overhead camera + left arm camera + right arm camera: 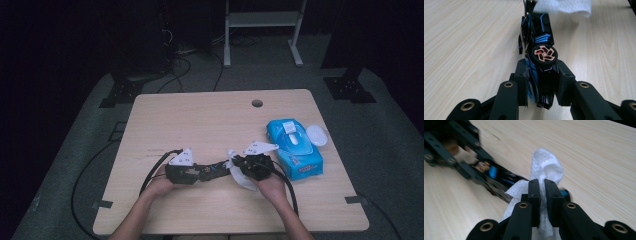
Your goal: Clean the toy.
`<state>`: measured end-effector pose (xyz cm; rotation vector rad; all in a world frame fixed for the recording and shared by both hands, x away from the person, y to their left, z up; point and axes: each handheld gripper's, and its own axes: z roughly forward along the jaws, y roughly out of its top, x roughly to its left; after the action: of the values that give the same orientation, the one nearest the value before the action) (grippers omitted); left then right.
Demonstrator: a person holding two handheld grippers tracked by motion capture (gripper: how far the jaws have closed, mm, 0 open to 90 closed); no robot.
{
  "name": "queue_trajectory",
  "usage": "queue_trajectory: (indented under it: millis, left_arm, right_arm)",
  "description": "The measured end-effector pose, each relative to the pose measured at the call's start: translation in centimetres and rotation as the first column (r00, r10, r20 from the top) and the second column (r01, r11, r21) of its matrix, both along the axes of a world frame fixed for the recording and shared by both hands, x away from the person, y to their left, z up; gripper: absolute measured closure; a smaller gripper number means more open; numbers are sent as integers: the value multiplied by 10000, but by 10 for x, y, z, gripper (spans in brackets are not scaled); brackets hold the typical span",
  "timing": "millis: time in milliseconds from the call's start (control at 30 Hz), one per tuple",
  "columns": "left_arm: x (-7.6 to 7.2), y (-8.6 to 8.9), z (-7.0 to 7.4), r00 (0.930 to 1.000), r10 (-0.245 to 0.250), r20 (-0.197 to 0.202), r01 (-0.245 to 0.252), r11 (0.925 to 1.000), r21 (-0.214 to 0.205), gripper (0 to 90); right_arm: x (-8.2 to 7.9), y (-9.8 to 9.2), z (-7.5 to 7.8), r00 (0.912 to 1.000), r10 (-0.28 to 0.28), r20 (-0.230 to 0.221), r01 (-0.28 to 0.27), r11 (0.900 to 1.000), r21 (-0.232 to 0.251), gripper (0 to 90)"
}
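Toy car (540,62), black with blue trim, rigid and light, sits clamped by its flanks in the left gripper (541,82) above the table (200,120). Right gripper (542,195) pinches a soft, limp wet wipe (546,167) against its nose. High view adds the wipes pack (295,147).

- Table (469,37): pale wood grain, smooth, with a soft matt sheen.
- Toy car (540,67): glossy black and blue plastic; coppery metallic wheel hub.
- Wipe (546,168): white, soft, finely textured cloth-like paper.
- Left gripper (541,82) and right gripper (542,195): matt black plastic with brass-coloured rivets.
- Wipes pack (295,150): shiny blue plastic film.
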<state>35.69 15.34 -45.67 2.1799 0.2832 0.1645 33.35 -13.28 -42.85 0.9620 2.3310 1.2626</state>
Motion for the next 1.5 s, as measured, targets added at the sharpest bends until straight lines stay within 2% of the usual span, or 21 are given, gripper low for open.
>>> queue_trajectory:
  millis: [67,167,333,367,433,500,633,667,700,800,867,933,1000,1133,1300,1500]
  left_arm:
    - [0,1,-1,10000,23,-39,-23,10000,-53,681]
    - [0,2,0,10000,49,-80,-49,10000,-18,682]
    - [0,3,-1,10000,31,-72,-32,10000,-43,684]
    - [0,3,-1,10000,48,-57,-48,10000,-25,684]
    - [0,4,0,10000,65,-29,-65,10000,6,684]
    - [0,4,0,10000,49,-35,-49,10000,-6,684]
    - [-1,2,0,10000,-37,11,37,10000,63,685]
    - [0,2,0,10000,-38,-7,38,10000,11,685]
    - [0,3,0,10000,-42,-12,42,10000,57,685]
    - [0,5,0,10000,-34,-15,34,10000,50,685]
    - [0,6,0,10000,-55,-25,56,10000,57,686]
    - [0,6,0,10000,-36,-63,36,10000,52,685]
    - [1,6,0,10000,-10,-91,11,10000,53,685]
    - [1,5,2,9998,108,-141,-106,9999,127,677]
    - [1,0,9,9999,133,-77,-133,9999,-1,614]
    - [3,-12,13,9999,163,12,-163,9993,351,575]
  right_arm:
    - [1,-2,-1,10000,-26,-36,27,9999,153,832]
    - [1,2,-1,9999,-10,104,10,10000,-35,832]
    - [4,-5,-2,9996,-286,-30,286,9996,41,832]
    - [4,-5,-3,9996,-272,-88,273,9995,177,833]
    - [2,-1,-3,9994,-347,40,346,9994,87,833]
    - [1,3,-1,10000,-92,31,91,9997,218,833]
    - [1,17,1,9991,414,108,-416,9990,175,833]
    - [1,20,1,9985,526,124,-528,9985,112,833]
    - [1,22,1,9980,589,225,-585,9982,-156,833]
    - [3,15,1,9997,215,146,-212,9996,-188,833]
    - [4,5,0,10000,-2,11,2,10000,77,833]
    - [3,-1,0,9998,-194,12,194,9998,36,833]
    - [3,-4,-2,9996,-227,-161,230,9995,227,833]
    - [3,-3,-4,9998,-135,-172,138,9997,215,833]
    - [3,-6,-3,9999,-78,-120,82,9996,288,832]
    - [2,-11,-1,9999,-143,-75,145,9994,316,832]
